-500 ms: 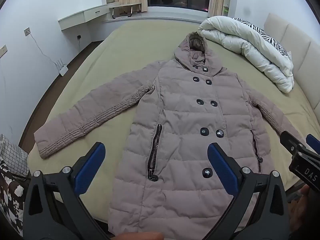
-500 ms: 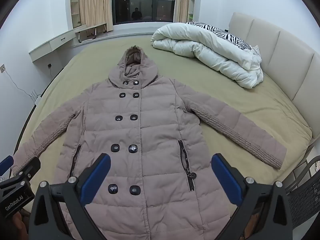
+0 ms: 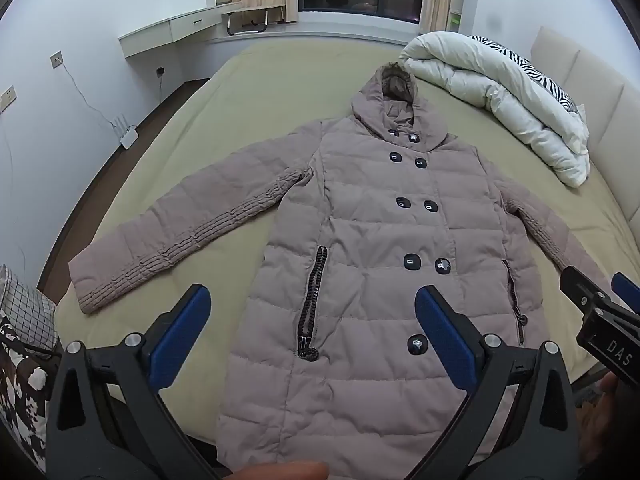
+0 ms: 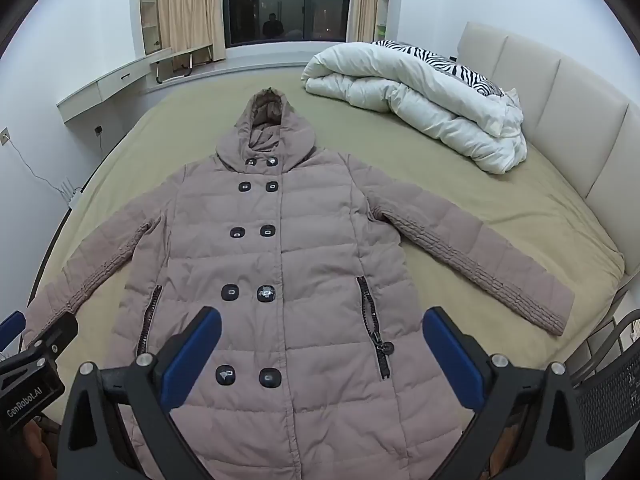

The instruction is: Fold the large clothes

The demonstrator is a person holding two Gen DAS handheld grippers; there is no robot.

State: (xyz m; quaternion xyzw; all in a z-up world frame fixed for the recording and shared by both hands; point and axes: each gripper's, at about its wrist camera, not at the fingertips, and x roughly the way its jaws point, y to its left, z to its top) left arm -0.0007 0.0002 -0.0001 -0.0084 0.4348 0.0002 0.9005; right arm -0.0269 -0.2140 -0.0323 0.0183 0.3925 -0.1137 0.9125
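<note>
A long mauve hooded puffer coat (image 3: 372, 240) lies flat, front up and buttoned, on the olive-green bed (image 3: 260, 80). Both sleeves are spread outward. It also shows in the right wrist view (image 4: 280, 260). My left gripper (image 3: 312, 320) is open and empty, held above the coat's lower left near the hem. My right gripper (image 4: 322, 344) is open and empty above the coat's lower middle. The right gripper shows at the right edge of the left wrist view (image 3: 600, 312); the left gripper shows at the left edge of the right wrist view (image 4: 36, 344).
A rolled white duvet with a zebra-print pillow (image 4: 420, 92) lies at the bed's far right by the padded headboard (image 4: 560, 92). A checked and cow-print fabric (image 3: 20, 340) sits at the left, a mesh chair (image 4: 608, 392) at the right. A wall shelf (image 3: 172, 28) and window are beyond.
Both grippers have shifted slightly; the coat looks a little farther right in each view. The coat has not moved.
</note>
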